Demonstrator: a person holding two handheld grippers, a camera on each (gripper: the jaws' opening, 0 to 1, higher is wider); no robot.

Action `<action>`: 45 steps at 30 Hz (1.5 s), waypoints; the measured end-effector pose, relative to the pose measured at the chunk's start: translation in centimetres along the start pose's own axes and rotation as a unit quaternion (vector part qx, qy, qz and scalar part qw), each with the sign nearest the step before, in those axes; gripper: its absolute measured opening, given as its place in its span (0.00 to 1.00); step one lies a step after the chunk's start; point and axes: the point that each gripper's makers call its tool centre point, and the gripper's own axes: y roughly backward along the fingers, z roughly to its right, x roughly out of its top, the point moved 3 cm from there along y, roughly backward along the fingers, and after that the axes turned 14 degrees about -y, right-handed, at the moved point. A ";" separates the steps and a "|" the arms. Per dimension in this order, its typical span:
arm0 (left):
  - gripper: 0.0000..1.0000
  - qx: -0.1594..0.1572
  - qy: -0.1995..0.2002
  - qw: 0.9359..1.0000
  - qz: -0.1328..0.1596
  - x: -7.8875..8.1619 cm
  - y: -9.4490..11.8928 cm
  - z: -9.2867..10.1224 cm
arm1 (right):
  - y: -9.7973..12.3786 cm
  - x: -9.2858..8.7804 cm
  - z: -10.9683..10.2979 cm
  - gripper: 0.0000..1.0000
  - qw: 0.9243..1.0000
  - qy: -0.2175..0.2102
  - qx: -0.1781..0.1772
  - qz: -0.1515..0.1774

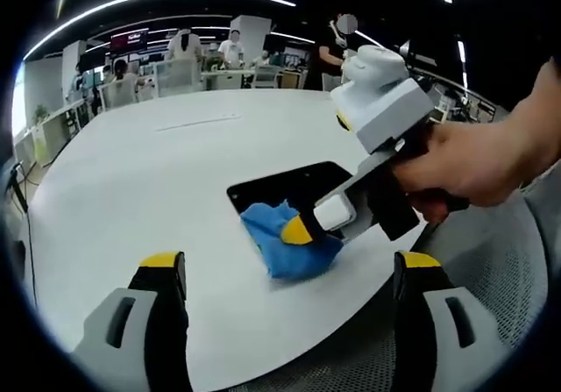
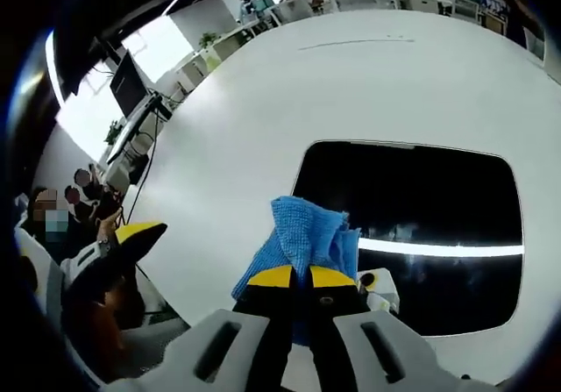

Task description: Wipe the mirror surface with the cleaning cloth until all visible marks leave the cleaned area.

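So the biggest thing here is one round white table (image 1: 131, 173), and lying flat on it near the close edge is one dark mirror (image 2: 421, 225), rounded corners, picking up a bright strip of ceiling light. One blue cleaning cloth (image 2: 307, 234) sits bunched at the mirror's near-left corner, partly on the glass and partly hanging over onto the table.

Two grippers total. The right gripper (image 2: 304, 278) has its yellow-tipped jaws clenched together on the cloth, pressing it down at that corner; you can see a hand (image 1: 465, 168) driving it in the left gripper view. The left gripper (image 1: 289, 265) hangs back over the table edge with its jaws spread wide, grasping nothing.

What could go wrong, as I see it: the cloth is wadded up, so only a small patch probably touches the glass and marks could get skipped or smeared. Nothing pins the mirror, so a hard push might slide it toward the table edge. And those hard jaw tips are right at the glass; if the cloth slips out from under, they could scrape it.
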 end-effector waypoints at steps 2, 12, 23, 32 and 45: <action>0.98 0.001 0.002 1.000 -0.001 0.0 0.0 0.0 | 0.0 0.0 0.1 0.00 1.000 0.006 -0.004 -0.001; 0.98 -0.001 0.002 1.000 -0.002 -0.1 0.0 0.0 | 0.0 0.1 0.2 0.00 1.000 0.013 -0.005 0.003; 0.98 -0.004 0.004 1.000 -0.003 -0.2 -0.1 0.1 | -0.6 1.8 0.5 0.00 1.000 0.021 -0.013 0.009; 0.98 -0.008 0.005 1.000 -0.002 -0.1 -0.1 0.2 | -1.3 3.5 0.8 0.00 1.000 0.019 -0.016 0.016; 0.97 -0.007 0.003 1.000 -0.008 -0.4 0.0 0.1 | -2.4 6.5 1.1 0.00 0.999 0.028 -0.012 0.020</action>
